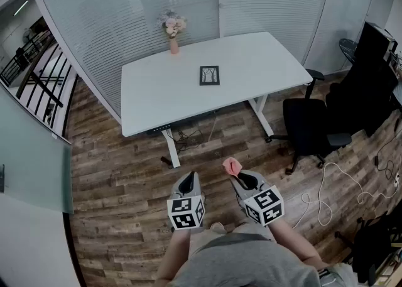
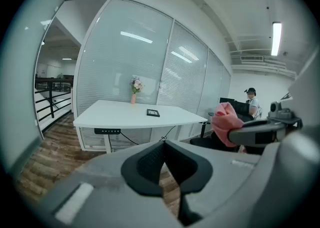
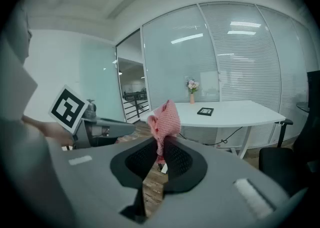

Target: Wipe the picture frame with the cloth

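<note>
A small black picture frame (image 1: pixel 210 75) lies flat near the middle of the white table (image 1: pixel 151 94); it also shows far off in the left gripper view as the frame (image 2: pixel 153 113) and in the right gripper view as the frame (image 3: pixel 205 111). My right gripper (image 1: pixel 237 176) is shut on a pink cloth (image 1: pixel 232 166), which sticks up from the jaws as the cloth (image 3: pixel 165 122). My left gripper (image 1: pixel 187 183) is shut with nothing in it. Both grippers hang over the wooden floor, well short of the table.
A pink vase of flowers (image 1: pixel 173 30) stands at the table's far edge. A black office chair (image 1: pixel 311 130) is right of the table, with white cables (image 1: pixel 333 185) on the floor. Glass walls stand behind the table. A person (image 2: pixel 251 103) sits far off.
</note>
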`<state>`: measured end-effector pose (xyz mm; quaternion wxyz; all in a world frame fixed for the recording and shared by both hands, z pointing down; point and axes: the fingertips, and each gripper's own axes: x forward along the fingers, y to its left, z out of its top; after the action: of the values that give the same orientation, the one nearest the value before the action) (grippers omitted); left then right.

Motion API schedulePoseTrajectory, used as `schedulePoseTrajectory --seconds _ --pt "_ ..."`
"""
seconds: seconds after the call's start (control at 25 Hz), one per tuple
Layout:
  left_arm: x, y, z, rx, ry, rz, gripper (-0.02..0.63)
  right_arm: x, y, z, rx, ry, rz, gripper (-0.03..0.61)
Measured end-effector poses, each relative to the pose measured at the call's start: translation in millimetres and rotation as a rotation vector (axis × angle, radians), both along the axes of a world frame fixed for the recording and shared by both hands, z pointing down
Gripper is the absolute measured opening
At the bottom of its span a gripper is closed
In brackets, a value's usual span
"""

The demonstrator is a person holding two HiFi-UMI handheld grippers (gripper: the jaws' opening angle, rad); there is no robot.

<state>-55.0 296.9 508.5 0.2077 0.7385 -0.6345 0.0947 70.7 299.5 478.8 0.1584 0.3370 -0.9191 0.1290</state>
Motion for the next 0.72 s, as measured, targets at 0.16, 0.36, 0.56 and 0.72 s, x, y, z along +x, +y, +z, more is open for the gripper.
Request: schedulePoseTrajectory --seconds 0.16,0.36,0.56,0.72 --pt "17 13 -1 -0.001 -0.01 0.028 0.002 10 12 1 0.003 0.01 0.01 0.037" --pt "22 22 -4 0.006 0.003 0.053 0.002 12 18 -3 0.016 0.004 0.023 0.037" --pt "17 26 -7 0.016 -0.002 0.073 0.002 1 23 -4 0.025 -0.001 0.023 0.037" --pt "10 27 -8 0.022 -0.013 0.089 0.002 -9 24 -4 0.03 -0.01 0.02 0.037"
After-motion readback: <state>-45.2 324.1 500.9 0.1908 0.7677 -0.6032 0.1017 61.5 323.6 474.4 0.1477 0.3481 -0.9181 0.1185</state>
